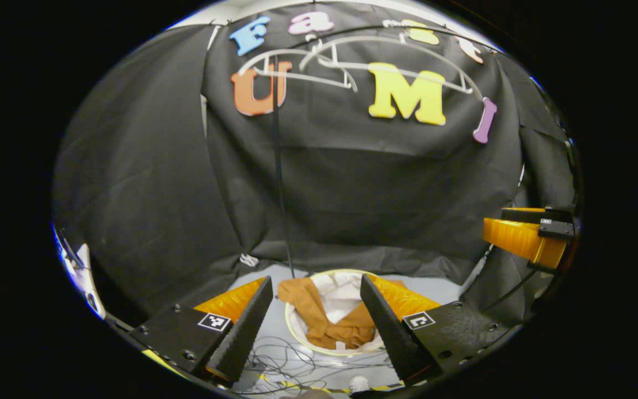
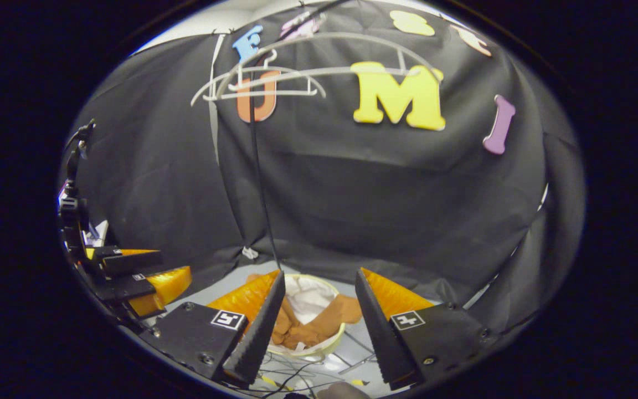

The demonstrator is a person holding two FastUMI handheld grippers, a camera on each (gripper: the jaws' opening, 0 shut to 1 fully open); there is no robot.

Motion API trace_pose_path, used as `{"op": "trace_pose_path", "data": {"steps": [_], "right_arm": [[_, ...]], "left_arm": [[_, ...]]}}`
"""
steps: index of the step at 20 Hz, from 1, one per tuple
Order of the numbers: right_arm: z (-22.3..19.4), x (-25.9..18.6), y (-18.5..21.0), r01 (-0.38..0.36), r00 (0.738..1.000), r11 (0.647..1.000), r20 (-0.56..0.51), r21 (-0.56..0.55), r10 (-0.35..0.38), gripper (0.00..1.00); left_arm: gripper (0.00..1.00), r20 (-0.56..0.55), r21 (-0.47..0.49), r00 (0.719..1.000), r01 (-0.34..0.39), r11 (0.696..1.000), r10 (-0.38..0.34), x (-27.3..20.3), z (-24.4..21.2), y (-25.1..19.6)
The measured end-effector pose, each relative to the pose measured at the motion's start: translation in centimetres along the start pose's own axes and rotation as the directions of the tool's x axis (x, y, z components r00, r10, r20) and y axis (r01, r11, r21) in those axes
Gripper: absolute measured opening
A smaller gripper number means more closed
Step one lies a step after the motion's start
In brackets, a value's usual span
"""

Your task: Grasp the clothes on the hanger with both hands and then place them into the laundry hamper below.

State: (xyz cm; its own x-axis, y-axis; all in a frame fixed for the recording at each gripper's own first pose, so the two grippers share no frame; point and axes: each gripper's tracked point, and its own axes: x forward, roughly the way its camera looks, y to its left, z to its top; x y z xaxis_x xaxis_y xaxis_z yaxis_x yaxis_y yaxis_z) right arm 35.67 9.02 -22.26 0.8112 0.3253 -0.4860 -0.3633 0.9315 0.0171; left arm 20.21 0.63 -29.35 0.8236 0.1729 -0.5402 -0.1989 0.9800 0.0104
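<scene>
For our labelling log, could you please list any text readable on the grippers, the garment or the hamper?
None. The left gripper and right gripper carry square black-and-white markers: patterns, not words.
The brown garment and the hamper show no text.

Your left gripper (image 1: 316, 321) hangs open above the laundry hamper (image 1: 297, 338).

Its two fingers stand well apart at the bottom of the left gripper view, with nothing between them. Beyond them, on the floor, the round hamper holds brown clothes (image 1: 324, 321) draped over its pale lining. Thin cables (image 1: 291, 363) lie just in front of it. High against the black cloth wall hangs a bare white hanger (image 1: 352, 66). Your right gripper (image 1: 529, 235) shows at the right edge.
</scene>
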Motion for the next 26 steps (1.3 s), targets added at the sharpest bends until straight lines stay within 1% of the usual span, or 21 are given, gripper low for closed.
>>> {"op": "trace_pose_path", "data": {"steps": [1,2,3,4,5,6,7,8,10,11,12,14,16,19,20,21,23,25,26], "right_arm": [[2.1,-2.1,0.0,0.007,0.999,1.0,0.044,-0.002,-0.007,0.82],[4.2,-4.8,0.2,0.009,0.996,1.0,0.084,-0.003,-0.009,0.83],[6.1,-7.2,0.7,0.006,0.993,1.0,0.118,0.002,-0.006,0.89],[6.6,-8.9,1.8,-0.002,0.989,1.0,0.151,0.012,0.0,0.95],[7.5,-10.9,2.5,0.005,0.984,1.0,0.178,0.03,-0.01,1.0],[8.6,-12.5,3.4,0.006,0.978,0.999,0.206,0.053,-0.017,1.0],[9.4,-14.1,4.1,0.023,0.97,0.998,0.239,0.06,-0.036,0.99],[9.7,-15.7,4.3,0.042,0.962,0.997,0.266,0.06,-0.056,0.99],[10.4,-19.0,5.7,0.041,0.949,0.997,0.309,0.064,-0.059,0.99],[10.8,-20.8,6.3,0.047,0.941,0.997,0.333,0.069,-0.067,1.0],[11.2,-22.5,6.7,0.061,0.933,0.996,0.351,0.071,-0.082,1.0],[11.3,-25.3,7.5,0.08,0.918,0.994,0.383,0.07,-0.101,1.0],[11.5,-27.8,7.9,0.087,0.909,0.993,0.402,0.078,-0.111,0.99],[11.6,-31.4,8.0,0.097,0.901,0.991,0.416,0.089,-0.125,1.0],[11.7,-32.7,8.0,0.101,0.897,0.991,0.423,0.09,-0.13,0.99],[11.5,-33.4,7.8,0.109,0.891,0.99,0.433,0.092,-0.138,1.0],[11.1,-35.6,7.2,0.123,0.882,0.987,0.445,0.104,-0.156,0.99],[10.7,-37.8,6.5,0.125,0.875,0.984,0.455,0.124,-0.168,1.0],[10.3,-38.7,6.1,0.125,0.872,0.984,0.459,0.128,-0.17,0.99]], "left_arm": [[1.0,0.039,-0.006,0.999,-0.008,1.0,0.008,-1.9,1.6,0.9],[1.0,0.08,-0.01,0.997,-0.015,1.0,0.016,-3.7,3.1,1.9],[0.98,0.115,-0.007,0.993,-0.017,1.0,0.018,-5.9,4.3,2.8],[0.98,0.147,0.001,0.989,-0.019,1.0,0.019,-7.9,5.5,3.6],[0.96,0.176,0.011,0.984,-0.021,1.0,0.019,-9.4,6.6,4.3],[0.98,0.207,0.024,0.978,-0.028,0.999,0.023,-11.2,7.7,4.9],[0.98,0.23,0.032,0.973,-0.034,0.999,0.026,-12.8,8.5,5.6],[0.98,0.251,0.039,0.968,-0.036,0.999,0.025,-14.9,9.2,6.3],[0.96,0.294,0.049,0.956,-0.033,0.998,0.017,-18.5,10.3,7.4],[0.98,0.317,0.056,0.948,-0.028,0.998,0.009,-20.0,10.7,8.0],[0.98,0.337,0.06,0.941,-0.026,0.998,0.004,-21.5,11.0,8.5],[0.97,0.373,0.055,0.928,-0.017,0.998,-0.005,-23.5,11.3,9.8],[0.98,0.386,0.038,0.922,-0.007,0.999,-0.009,-25.5,11.1,10.4],[1.0,0.405,0.024,0.914,0.021,0.999,-0.029,-28.0,11.1,10.0],[1.0,0.41,0.022,0.911,0.028,0.999,-0.035,-28.7,11.3,9.8],[1.0,0.42,0.026,0.906,0.035,0.999,-0.042,-29.6,11.4,9.6],[1.0,0.436,0.029,0.899,0.036,0.999,-0.045,-31.0,11.8,9.2],[1.0,0.451,0.027,0.891,0.046,0.999,-0.053,-32.4,12.0,8.2],[1.0,0.463,0.027,0.885,0.053,0.998,-0.059,-33.1,12.3,7.5]]}}
